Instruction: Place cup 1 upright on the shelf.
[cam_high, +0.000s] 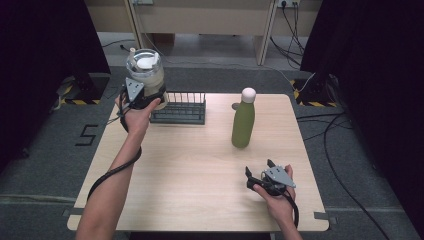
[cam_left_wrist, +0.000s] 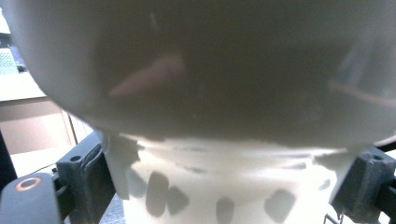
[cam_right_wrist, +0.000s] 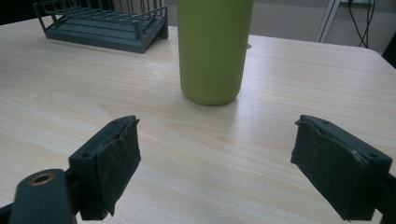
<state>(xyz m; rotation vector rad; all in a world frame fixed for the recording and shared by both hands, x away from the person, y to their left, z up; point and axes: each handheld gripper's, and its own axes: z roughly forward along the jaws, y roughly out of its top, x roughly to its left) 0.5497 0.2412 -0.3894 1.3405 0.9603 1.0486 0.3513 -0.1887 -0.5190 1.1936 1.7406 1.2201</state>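
Observation:
My left gripper is shut on the lower part of a clear cup with a white lid, held upright at the table's far left corner beside the rack. In the left gripper view the cup sits very close, its white base wedged between the two black jaws of the left gripper. A green bottle with a white cap stands upright right of centre. My right gripper rests open near the front right, apart from the bottle. In its own view the right gripper points at the green bottle, nothing between the jaws.
A dark wire rack stands at the back left of the wooden table, also seen as the rack in the right gripper view. A small round thing lies behind the bottle. Cables trail on the floor to the right.

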